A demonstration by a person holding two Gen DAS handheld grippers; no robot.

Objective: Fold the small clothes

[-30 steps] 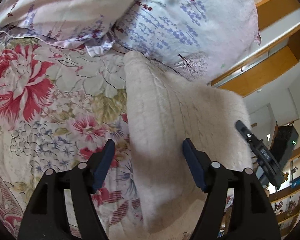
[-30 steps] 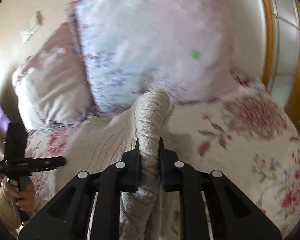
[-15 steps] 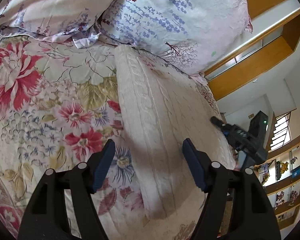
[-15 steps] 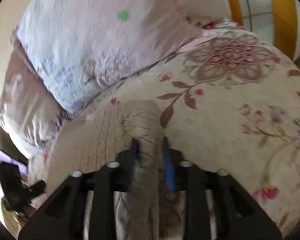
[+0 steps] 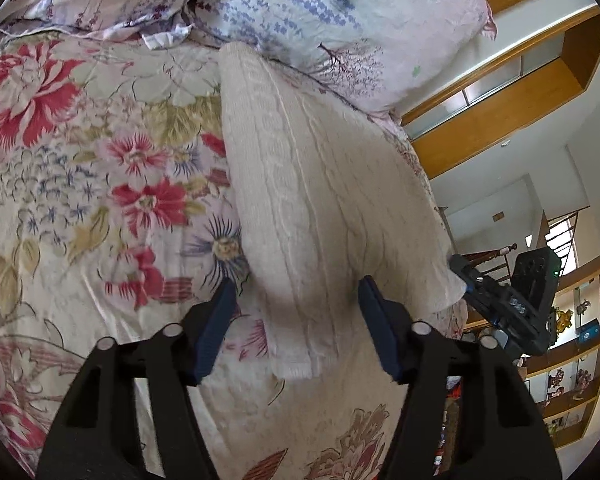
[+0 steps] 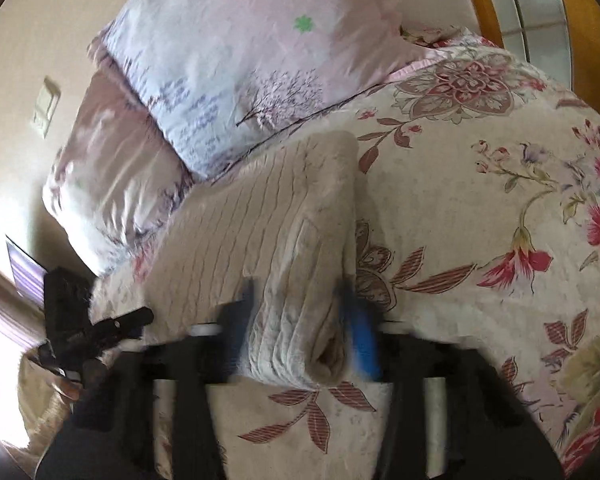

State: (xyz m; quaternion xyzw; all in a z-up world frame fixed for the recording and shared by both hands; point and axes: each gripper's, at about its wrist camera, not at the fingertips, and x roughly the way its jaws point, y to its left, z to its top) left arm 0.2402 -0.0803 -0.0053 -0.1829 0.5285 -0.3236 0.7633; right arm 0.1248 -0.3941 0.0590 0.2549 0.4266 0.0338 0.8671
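While the cream knit garment (image 5: 320,184) lies lengthwise-folded on the floral bedspread (image 5: 80,184), both grippers straddle its near corners, left gripper (image 5: 292,312) half-open and closing, right gripper (image 6: 300,320) blurred around the rolled edge, grip unclear, so the crosswise fold likely needs firm pinches next.

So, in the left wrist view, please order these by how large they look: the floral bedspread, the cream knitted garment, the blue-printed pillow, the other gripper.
1. Floral bedspread, largest.
2. Cream knitted garment and blue-printed pillow: alike, and the garment is nearer, so no ranking.
3. Right gripper, smallest.
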